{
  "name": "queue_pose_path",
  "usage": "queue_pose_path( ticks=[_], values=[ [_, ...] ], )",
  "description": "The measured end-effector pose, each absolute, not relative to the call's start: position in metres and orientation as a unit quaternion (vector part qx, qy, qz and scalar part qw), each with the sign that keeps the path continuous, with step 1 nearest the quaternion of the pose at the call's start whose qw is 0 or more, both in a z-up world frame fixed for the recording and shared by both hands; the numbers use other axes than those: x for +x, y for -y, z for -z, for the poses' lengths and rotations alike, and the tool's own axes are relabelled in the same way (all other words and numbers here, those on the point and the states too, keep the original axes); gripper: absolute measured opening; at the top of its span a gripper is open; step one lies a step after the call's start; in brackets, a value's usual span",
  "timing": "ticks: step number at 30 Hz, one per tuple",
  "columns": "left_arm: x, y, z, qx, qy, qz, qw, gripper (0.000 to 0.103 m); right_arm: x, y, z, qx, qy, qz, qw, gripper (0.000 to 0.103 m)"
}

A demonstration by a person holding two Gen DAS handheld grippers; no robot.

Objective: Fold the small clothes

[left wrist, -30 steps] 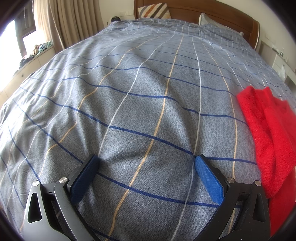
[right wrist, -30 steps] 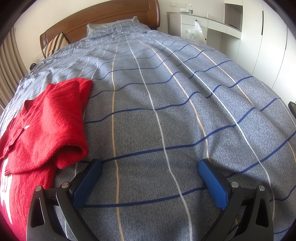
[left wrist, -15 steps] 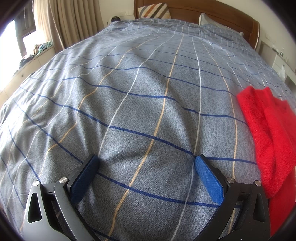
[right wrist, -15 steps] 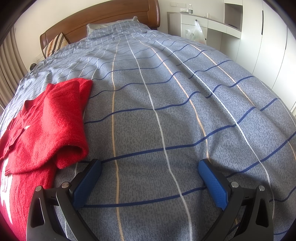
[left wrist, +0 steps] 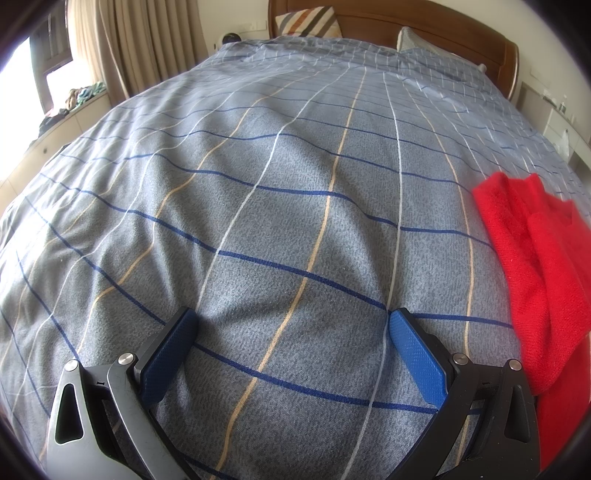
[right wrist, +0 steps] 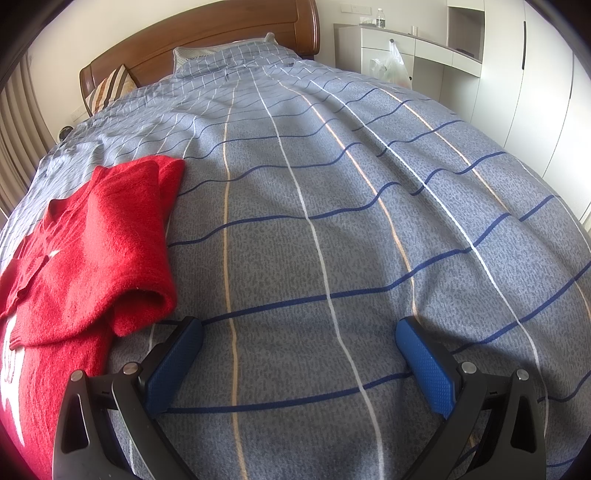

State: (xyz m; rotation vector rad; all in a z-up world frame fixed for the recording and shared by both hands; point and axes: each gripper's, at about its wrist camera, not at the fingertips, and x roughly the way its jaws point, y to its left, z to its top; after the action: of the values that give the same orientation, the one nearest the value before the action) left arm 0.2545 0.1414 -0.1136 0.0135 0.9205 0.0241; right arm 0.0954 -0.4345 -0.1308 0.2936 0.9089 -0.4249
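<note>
A small red knitted sweater lies partly folded on the blue-grey checked bedspread, a sleeve laid over its body. It fills the left of the right wrist view and shows at the right edge of the left wrist view. My left gripper is open and empty, low over bare bedspread to the left of the sweater. My right gripper is open and empty, low over the bedspread just right of the sweater; its left finger sits close below the folded sleeve cuff.
A wooden headboard and pillows stand at the far end of the bed. Curtains and a window sill lie beyond the bed's left side. White cabinets with a plastic bag stand to the right.
</note>
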Motion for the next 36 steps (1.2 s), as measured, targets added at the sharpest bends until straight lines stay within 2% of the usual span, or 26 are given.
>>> queue_pose_path(
  ticks=[24, 27, 30, 36],
  values=[
    [0.249, -0.141, 0.103, 0.018, -0.465, -0.011, 0.885, 0.103, 0.103, 0.433, 0.13, 0.129, -0.444, 0.204, 0.863, 0.103],
    [0.23, -0.137, 0.091, 0.03, -0.454, 0.002, 0.891, 0.103, 0.097, 0.419, 0.107, 0.077, -0.432, 0.246, 0.864, 0.103],
    [0.204, -0.122, 0.075, 0.086, -0.416, 0.003, 0.906, 0.103, 0.083, 0.393, 0.073, 0.011, -0.396, 0.275, 0.876, 0.103],
    [0.157, -0.087, 0.044, 0.14, -0.36, 0.026, 0.922, 0.103, 0.071, 0.351, 0.029, -0.055, -0.358, 0.261, 0.895, 0.103]
  ],
)
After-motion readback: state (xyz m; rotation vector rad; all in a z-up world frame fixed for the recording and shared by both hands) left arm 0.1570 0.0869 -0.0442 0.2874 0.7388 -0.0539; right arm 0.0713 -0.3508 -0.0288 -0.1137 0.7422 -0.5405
